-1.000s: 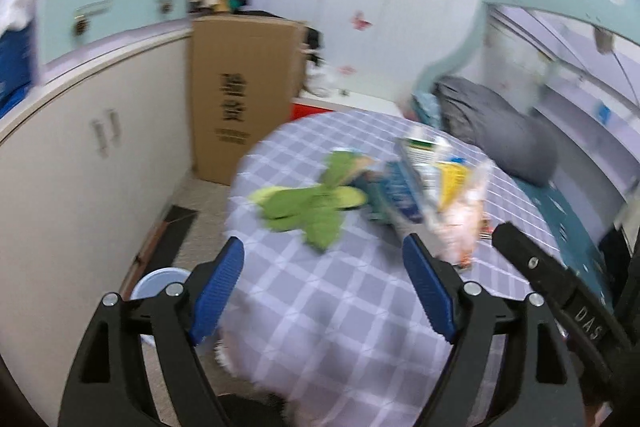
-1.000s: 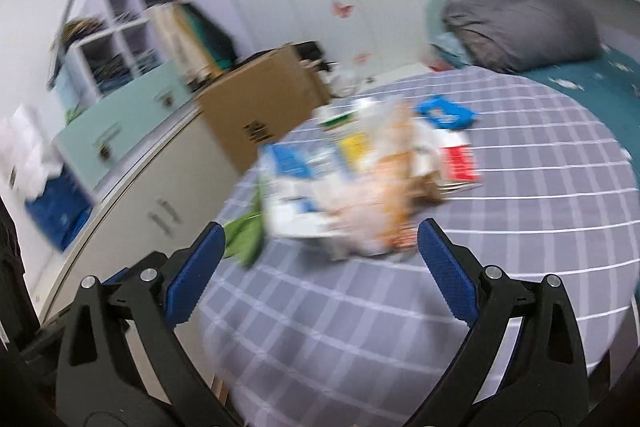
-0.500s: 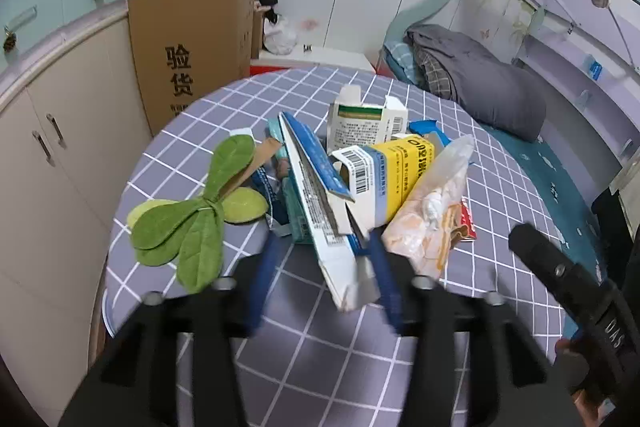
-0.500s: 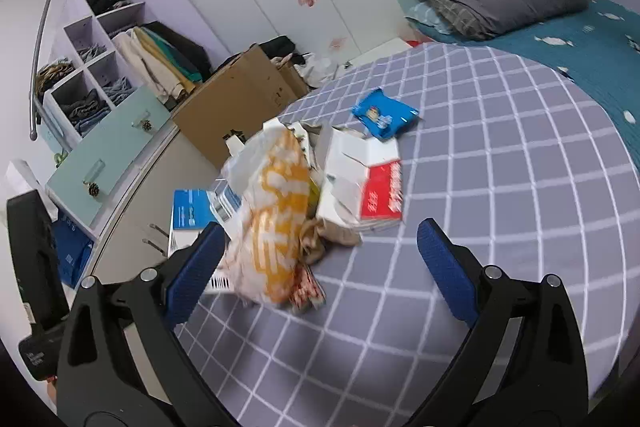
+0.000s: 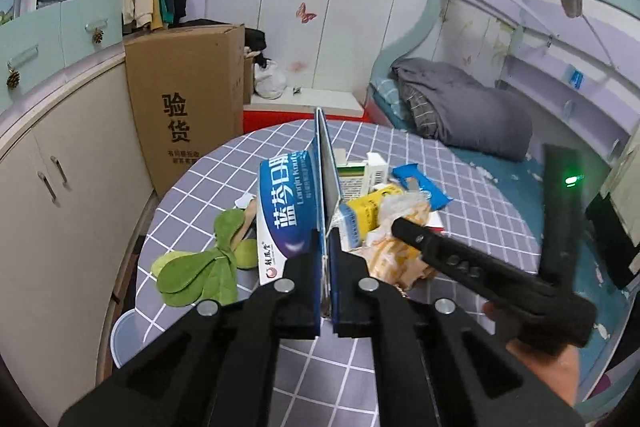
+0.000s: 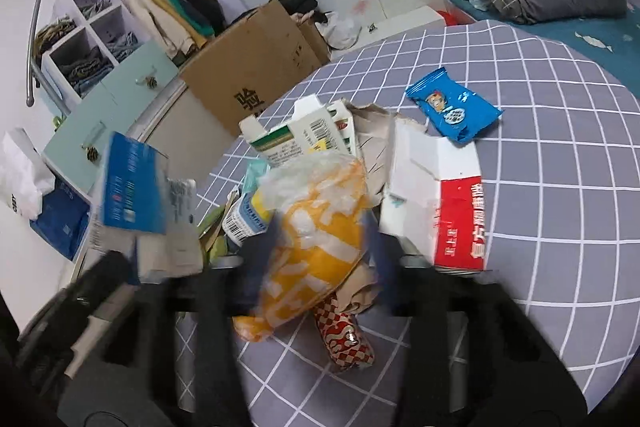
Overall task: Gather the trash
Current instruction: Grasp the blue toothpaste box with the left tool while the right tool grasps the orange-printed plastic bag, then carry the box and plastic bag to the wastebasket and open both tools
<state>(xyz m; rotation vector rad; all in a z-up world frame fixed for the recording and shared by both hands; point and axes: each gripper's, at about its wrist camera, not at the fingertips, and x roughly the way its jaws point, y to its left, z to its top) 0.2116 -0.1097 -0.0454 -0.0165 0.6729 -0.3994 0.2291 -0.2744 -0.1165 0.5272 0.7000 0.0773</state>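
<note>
A round tabletop in a grey checked cloth carries a heap of trash near its middle, so collecting has barely begun. The left claw is pressed together on a flattened blue-and-white cardboard box, raised on edge. The right claw is closing around a crinkled yellow-and-white plastic bag. A red-and-white carton, blue snack wrapper and green felt leaves remain untouched.

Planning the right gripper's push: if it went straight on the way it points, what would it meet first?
The yellow-and-white plastic bag, already between the closing right gripper; behind it, probably the torn grey cardboard, though depth is unclear.
</note>
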